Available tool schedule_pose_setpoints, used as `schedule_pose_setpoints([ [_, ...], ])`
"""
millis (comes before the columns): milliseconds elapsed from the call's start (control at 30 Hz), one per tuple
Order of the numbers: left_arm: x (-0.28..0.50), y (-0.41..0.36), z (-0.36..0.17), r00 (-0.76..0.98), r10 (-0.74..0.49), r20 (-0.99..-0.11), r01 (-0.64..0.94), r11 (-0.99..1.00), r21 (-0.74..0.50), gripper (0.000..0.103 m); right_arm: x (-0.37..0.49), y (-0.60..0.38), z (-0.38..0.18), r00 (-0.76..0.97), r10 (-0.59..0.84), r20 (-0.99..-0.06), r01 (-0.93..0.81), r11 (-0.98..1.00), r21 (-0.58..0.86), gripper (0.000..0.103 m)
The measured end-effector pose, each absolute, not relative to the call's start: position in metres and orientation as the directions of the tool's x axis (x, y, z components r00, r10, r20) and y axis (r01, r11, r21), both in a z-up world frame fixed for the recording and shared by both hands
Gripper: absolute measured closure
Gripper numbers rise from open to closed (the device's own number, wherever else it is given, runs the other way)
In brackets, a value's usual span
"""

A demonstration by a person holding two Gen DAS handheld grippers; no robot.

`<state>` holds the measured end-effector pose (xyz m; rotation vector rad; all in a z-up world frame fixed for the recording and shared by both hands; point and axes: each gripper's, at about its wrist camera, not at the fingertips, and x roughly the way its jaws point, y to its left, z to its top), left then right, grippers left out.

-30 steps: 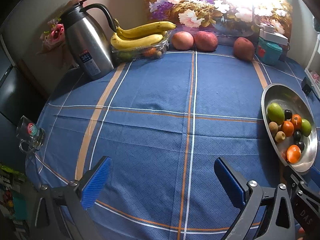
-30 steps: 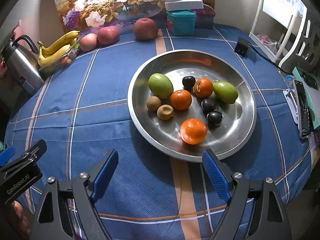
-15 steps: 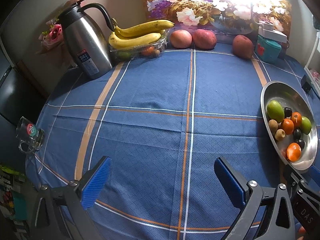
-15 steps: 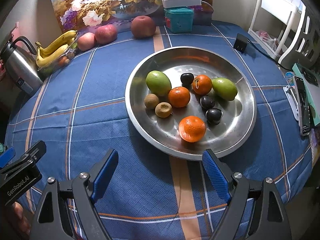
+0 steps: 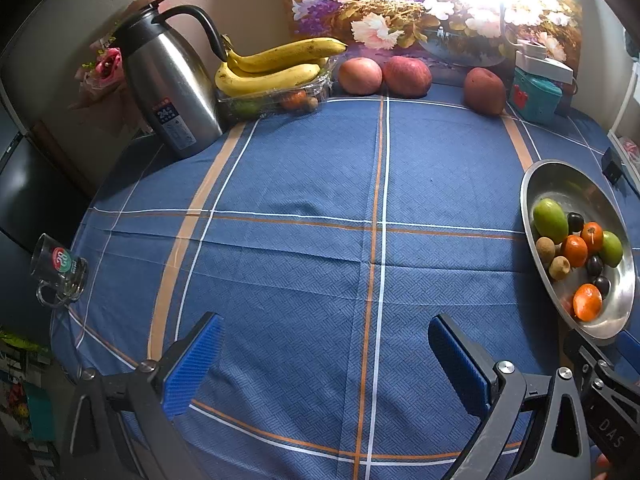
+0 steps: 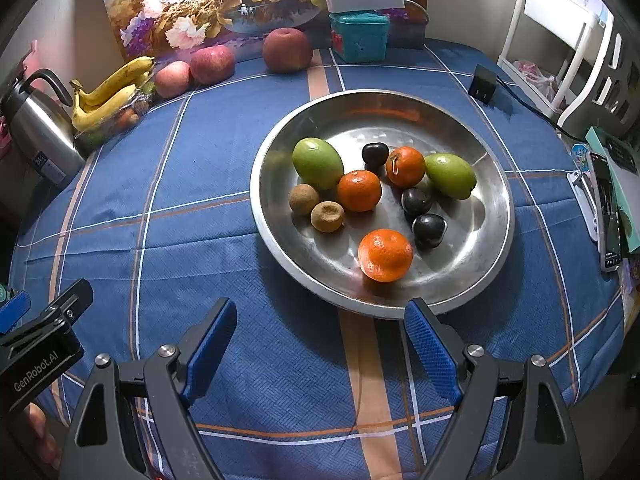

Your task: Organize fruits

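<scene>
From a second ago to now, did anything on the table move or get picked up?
No, nothing visibly changed. Both the left hand-held gripper and the right hand-held gripper hang open and empty over the blue tablecloth. The fruit in the metal dish lies as it did, and the bananas and apples by the wall are untouched.

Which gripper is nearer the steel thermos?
Left. The left gripper hangs open over bare tablecloth, with the steel thermos at the table's far left edge ahead of it. The right gripper sits at the metal dish, farther across the table.
</scene>
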<state>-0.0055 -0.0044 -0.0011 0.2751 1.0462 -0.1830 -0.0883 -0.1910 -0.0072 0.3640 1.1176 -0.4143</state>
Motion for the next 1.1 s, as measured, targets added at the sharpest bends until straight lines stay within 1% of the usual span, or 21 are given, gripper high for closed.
schedule_pose_setpoints([
  [1100,-0.0064,-0.0060,-0.0020,0.488,-0.019,-0.873,0.276,0.952,0.134,0.000,-0.0872,-0.1893,-0.0105,0.369,-0.131,-0.920,0.488,0.870,0.072,0.017],
])
